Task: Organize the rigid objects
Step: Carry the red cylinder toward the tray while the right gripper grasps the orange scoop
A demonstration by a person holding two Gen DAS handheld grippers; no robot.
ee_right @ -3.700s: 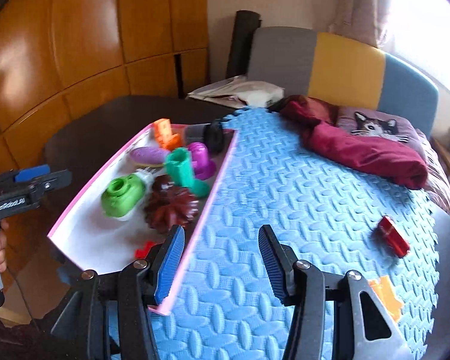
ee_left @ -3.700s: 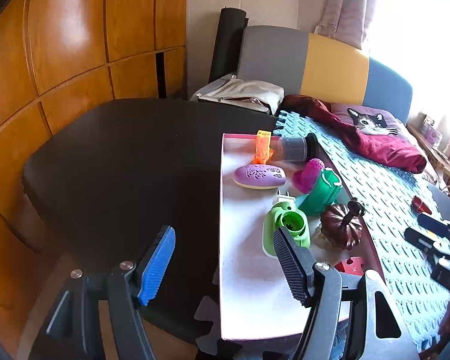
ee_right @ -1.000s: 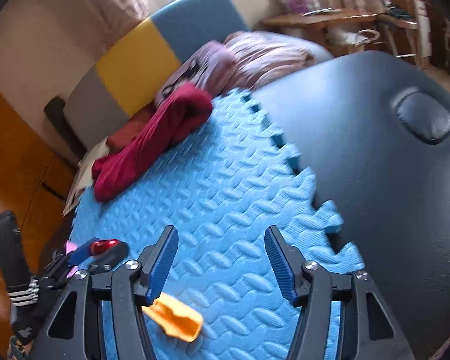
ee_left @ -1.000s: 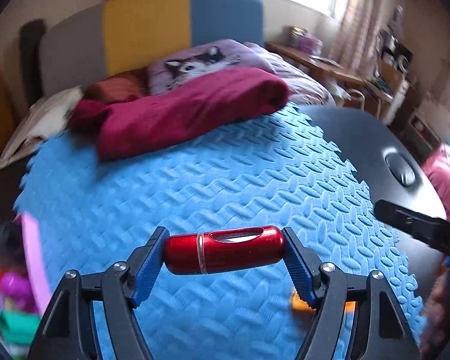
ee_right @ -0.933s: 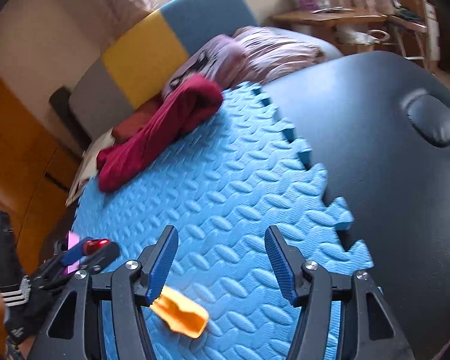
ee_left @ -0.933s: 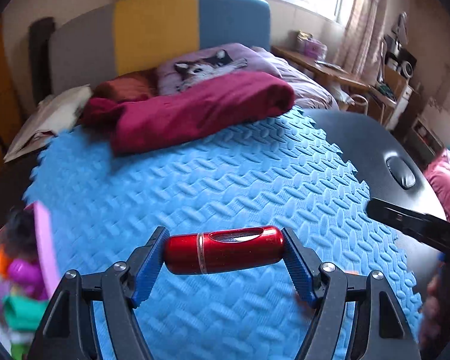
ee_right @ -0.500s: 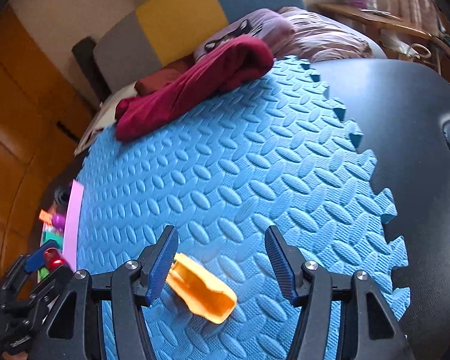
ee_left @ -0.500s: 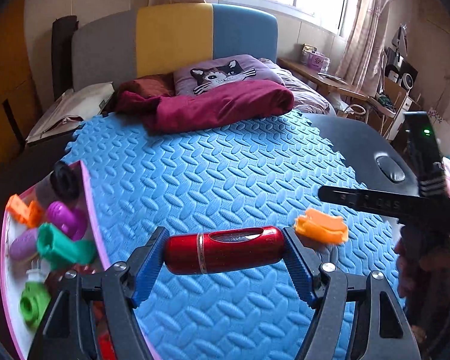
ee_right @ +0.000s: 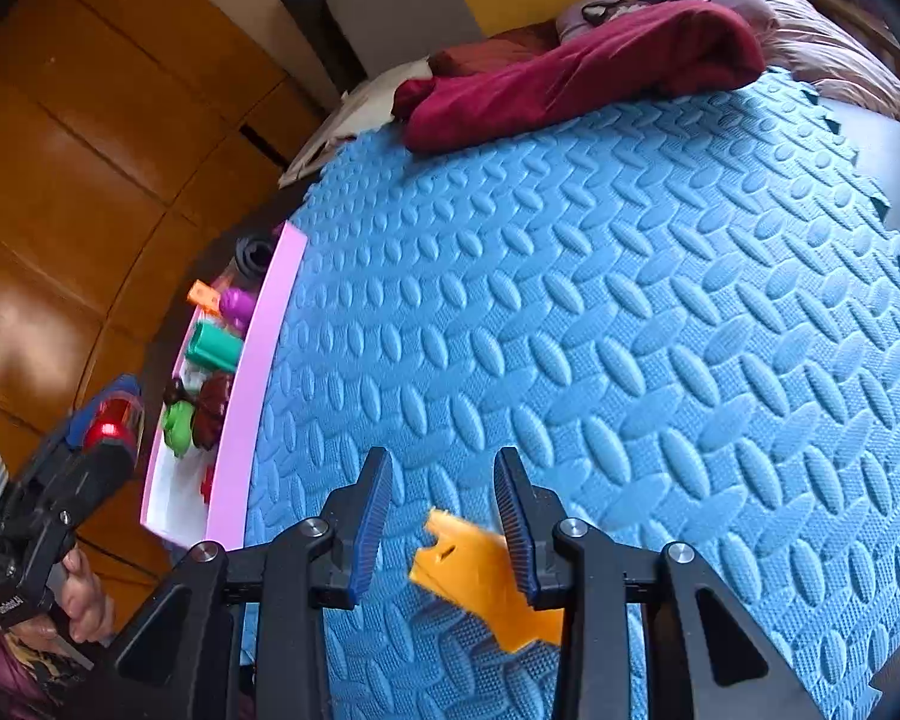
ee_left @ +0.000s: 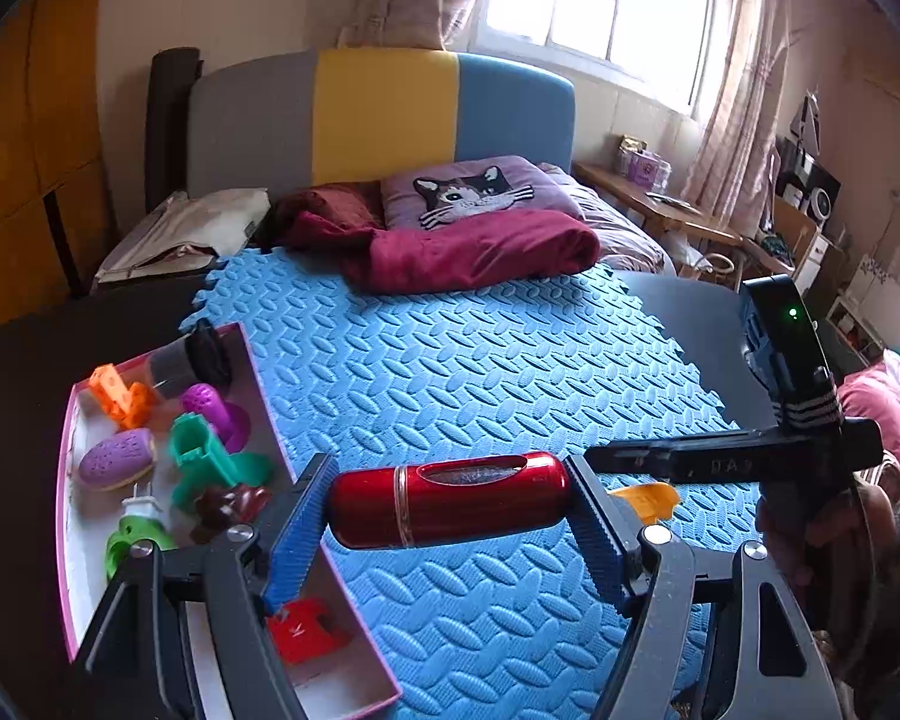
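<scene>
Left gripper (ee_left: pixel 450 510): fingers clamped on the two ends of a red metallic cylinder (ee_left: pixel 450 507), held crosswise and clear of the surface. It hangs over the near edge of the blue foam mat (ee_left: pixel 480 372), just beside the right wall of the pink-rimmed tray (ee_left: pixel 258 384).

Tray contents, seen from the left wrist: orange block (ee_left: pixel 120 396), purple oval piece (ee_left: pixel 117 459), purple knob (ee_left: pixel 213 408), teal piece (ee_left: pixel 204 462), dark grey cylinder (ee_left: pixel 186 357) at the far end, green piece (ee_left: pixel 132 537), dark brown pumpkin shape (ee_left: pixel 228 507), small red piece (ee_left: pixel 303 630) at the near end. The tray sits partly on the dark worktop (ee_left: pixel 24 372), its right side along the mat's edge.

Right gripper (ee_right: pixel 444 510): fingers closing around an orange plastic piece (ee_right: pixel 480 576) that lies on the mat. The right finger (ee_right: pixel 516 528) sits against the piece's edge; the left finger (ee_right: pixel 369 516) is apart from it, a gap showing. Not yet pinched on both sides.

From the left wrist view, the same orange piece shows just past the right fingertip, under the black body of the right gripper, with a hand (ee_left: pixel 822 534) on its handle. From the right wrist view, the left gripper with the red cylinder appears at the far left beside the tray.

Background: maroon blanket (ee_left: pixel 474 246) and cat-face pillow (ee_left: pixel 468 192) at the mat's far end.
</scene>
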